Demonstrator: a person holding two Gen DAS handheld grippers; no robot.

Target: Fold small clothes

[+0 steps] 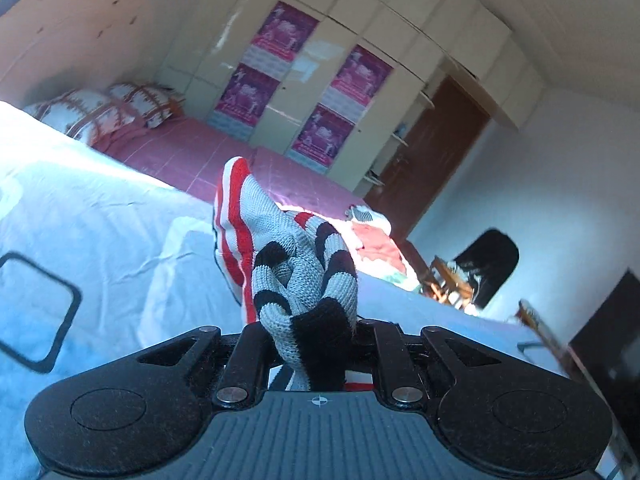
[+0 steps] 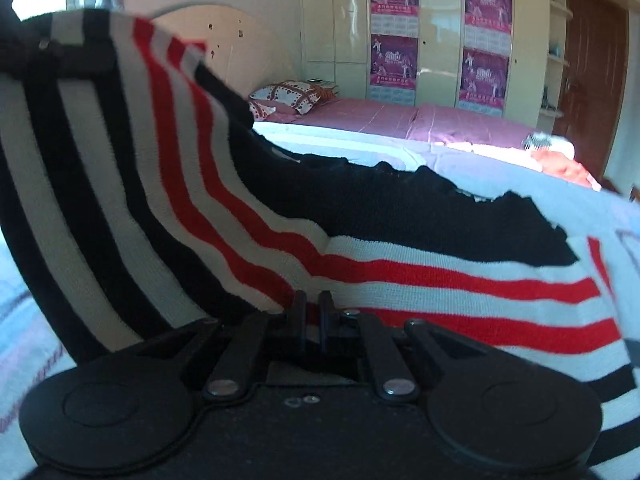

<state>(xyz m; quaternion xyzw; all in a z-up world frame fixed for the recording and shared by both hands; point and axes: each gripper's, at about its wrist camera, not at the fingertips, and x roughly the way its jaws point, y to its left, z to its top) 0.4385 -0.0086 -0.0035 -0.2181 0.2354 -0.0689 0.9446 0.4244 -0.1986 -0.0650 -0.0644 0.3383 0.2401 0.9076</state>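
A small knitted garment (image 1: 288,264) with white, black and red stripes is bunched up in my left gripper (image 1: 310,344), which is shut on it and holds it above the white bed sheet (image 1: 100,216). In the right wrist view the same striped garment (image 2: 280,240) stretches wide across the view, lifted at the left and draped down to the right. My right gripper (image 2: 314,312) is shut on its lower edge. The fingertips of both grippers are hidden by cloth.
A pink bedspread (image 2: 400,120) with patterned pillows (image 2: 292,94) lies behind. A cream wardrobe with purple posters (image 2: 440,32) and a brown door (image 2: 592,72) stand at the back. Other red and white clothes (image 1: 376,244) lie on the bed's far edge. A dark chair (image 1: 484,268) stands beside the bed.
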